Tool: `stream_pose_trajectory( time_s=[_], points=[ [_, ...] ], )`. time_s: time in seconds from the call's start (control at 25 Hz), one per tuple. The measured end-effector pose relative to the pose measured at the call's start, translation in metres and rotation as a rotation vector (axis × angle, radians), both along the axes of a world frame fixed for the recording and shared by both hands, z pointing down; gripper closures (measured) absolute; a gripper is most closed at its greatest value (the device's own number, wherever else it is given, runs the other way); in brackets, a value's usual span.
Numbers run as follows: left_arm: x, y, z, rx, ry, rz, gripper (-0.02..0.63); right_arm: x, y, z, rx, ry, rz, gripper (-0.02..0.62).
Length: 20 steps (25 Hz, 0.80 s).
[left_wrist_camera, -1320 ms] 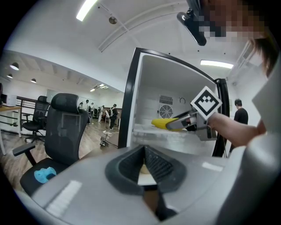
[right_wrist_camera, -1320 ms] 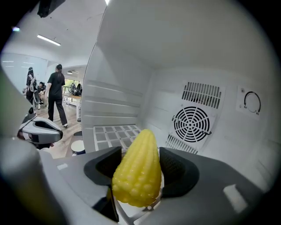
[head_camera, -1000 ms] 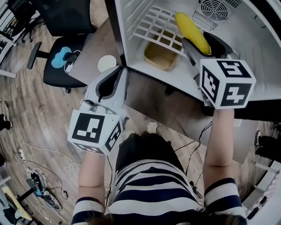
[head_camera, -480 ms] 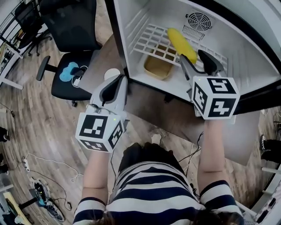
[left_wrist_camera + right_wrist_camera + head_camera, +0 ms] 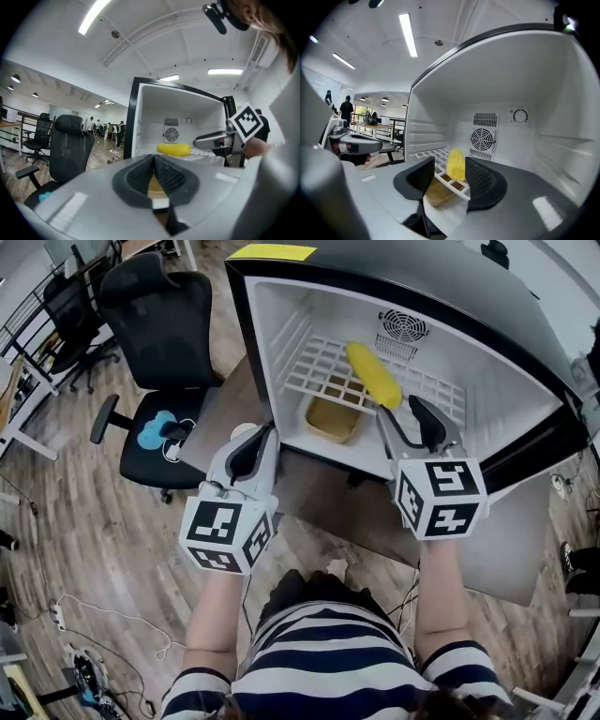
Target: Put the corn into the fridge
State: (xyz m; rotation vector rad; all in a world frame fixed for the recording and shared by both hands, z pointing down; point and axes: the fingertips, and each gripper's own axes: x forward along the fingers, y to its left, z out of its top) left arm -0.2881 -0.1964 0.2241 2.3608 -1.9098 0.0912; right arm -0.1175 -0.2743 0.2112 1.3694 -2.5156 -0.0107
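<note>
1. A black office chair (image 5: 155,310) stands left of the small open fridge with white walls (image 5: 269,329). A tan tray (image 5: 330,418) sits under its white wire shelf (image 5: 319,367).
2. The long yellow corn cob (image 5: 373,374) lies on that shelf.
3. The right gripper (image 5: 398,409) is just in front of the corn. Its jaws are apart, have just been closing, and grip nothing. The left gripper (image 5: 267,427) is pinched together, empty.
4. The right gripper view shows a round dial (image 5: 519,116); the head view does not.
5. One corn, one tray, two grippers.

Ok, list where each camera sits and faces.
Head view: on the person's head, looking steeply down at the open fridge; both forearms, left gripper, right gripper show.
Left gripper view: on that gripper, facing fridge; closed jaws show.
Right gripper view: on that gripper, into fridge; jaws apart, just narrowed, empty.
All share the corn.
</note>
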Motion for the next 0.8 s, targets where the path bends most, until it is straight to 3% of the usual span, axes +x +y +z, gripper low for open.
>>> stream_pose_trajectory(
  time_s=[0.52, 0.68, 0.8],
  points=[
    [0.012, 0.017, -0.010, 0.029, 0.016, -0.005, 0.606, 0.022, 0.054, -0.007, 0.019, -0.147, 0.002, 0.511],
    [0.013, 0.025, -0.009, 0.025, 0.028, -0.006, 0.606, 0.031, 0.062, -0.009, 0.044, -0.206, 0.045, 0.598],
    [0.011, 0.031, -0.009, 0.027, 0.032, -0.009, 0.606, 0.034, 0.070, -0.010, 0.061, -0.227, 0.049, 0.600]
  ],
)
